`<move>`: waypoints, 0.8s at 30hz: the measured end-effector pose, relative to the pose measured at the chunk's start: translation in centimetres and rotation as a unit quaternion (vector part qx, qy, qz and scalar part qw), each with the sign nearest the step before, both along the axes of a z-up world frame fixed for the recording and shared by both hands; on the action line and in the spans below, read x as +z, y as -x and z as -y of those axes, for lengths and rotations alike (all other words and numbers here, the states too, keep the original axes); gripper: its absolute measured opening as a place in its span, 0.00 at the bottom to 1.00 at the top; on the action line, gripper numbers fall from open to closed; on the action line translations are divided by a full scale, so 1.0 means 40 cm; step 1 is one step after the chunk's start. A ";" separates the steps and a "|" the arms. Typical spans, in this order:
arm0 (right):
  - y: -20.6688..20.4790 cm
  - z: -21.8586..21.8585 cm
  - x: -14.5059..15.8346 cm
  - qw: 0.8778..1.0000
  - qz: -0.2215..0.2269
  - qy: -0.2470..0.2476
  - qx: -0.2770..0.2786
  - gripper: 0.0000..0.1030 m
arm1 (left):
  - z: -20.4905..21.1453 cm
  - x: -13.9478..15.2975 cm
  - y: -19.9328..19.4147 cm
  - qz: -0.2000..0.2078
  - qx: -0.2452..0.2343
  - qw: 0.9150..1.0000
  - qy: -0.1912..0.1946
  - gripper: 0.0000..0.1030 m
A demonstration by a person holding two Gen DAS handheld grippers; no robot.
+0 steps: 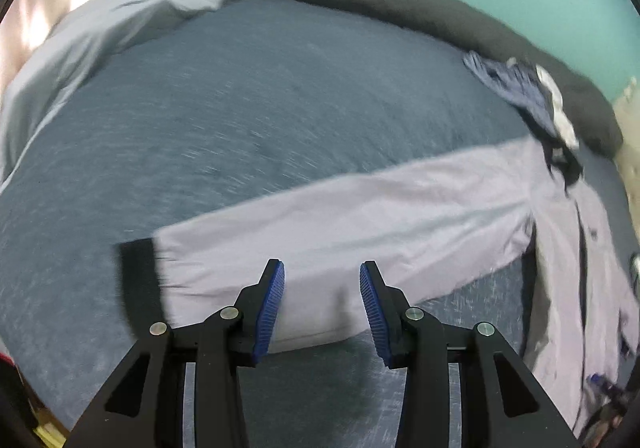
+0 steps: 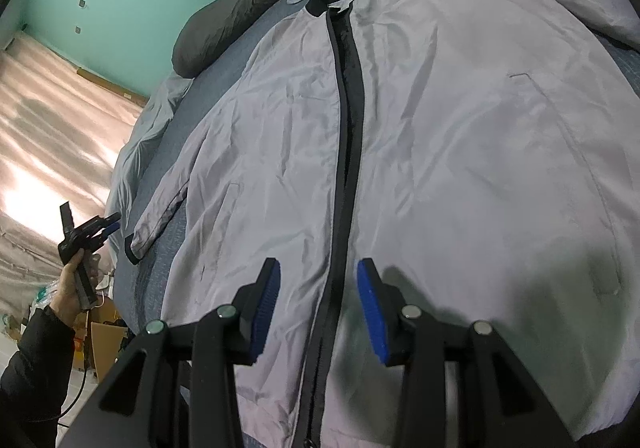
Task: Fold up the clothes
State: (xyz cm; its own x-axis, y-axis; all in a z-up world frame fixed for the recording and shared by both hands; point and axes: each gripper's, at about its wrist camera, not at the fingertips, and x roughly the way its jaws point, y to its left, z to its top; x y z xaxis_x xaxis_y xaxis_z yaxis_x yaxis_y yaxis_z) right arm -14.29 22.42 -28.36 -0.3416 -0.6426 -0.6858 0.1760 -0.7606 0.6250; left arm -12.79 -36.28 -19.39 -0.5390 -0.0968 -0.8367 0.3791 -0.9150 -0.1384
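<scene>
Left tongs (image 1: 322, 304): matte black angular arms, ribbed blue pads (image 1: 272, 312), round silver screws at the pivots; right tongs (image 2: 316, 304): same black build, blue pads, silver screws; person's black padded sleeve (image 2: 36, 364); thin black cable beneath it.

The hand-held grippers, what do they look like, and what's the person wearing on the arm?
Each hand-held gripper, left and right, has black angular linkage arms with round silver pivot pins and blue ribbed pads. The person's sleeve is black, and a thin cable hangs near it.
</scene>
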 end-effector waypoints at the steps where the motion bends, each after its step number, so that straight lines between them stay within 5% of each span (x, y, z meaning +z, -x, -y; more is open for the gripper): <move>1: 0.001 -0.002 0.000 1.000 0.000 0.000 -0.002 0.39 | -0.002 -0.015 0.015 0.004 -0.001 1.000 -0.001 0.42; 12: 0.022 0.015 -0.026 1.000 0.014 -0.005 0.009 0.39 | 0.014 -0.187 0.071 0.082 0.004 0.996 -0.029 0.42; 18: 0.020 0.028 -0.029 1.000 0.015 -0.007 0.019 0.39 | 0.005 -0.123 0.066 0.042 0.008 0.999 -0.029 0.43; 24: 0.021 0.027 -0.029 1.000 0.015 -0.006 0.016 0.39 | -0.070 -0.136 0.129 0.058 -0.027 0.997 -0.036 0.44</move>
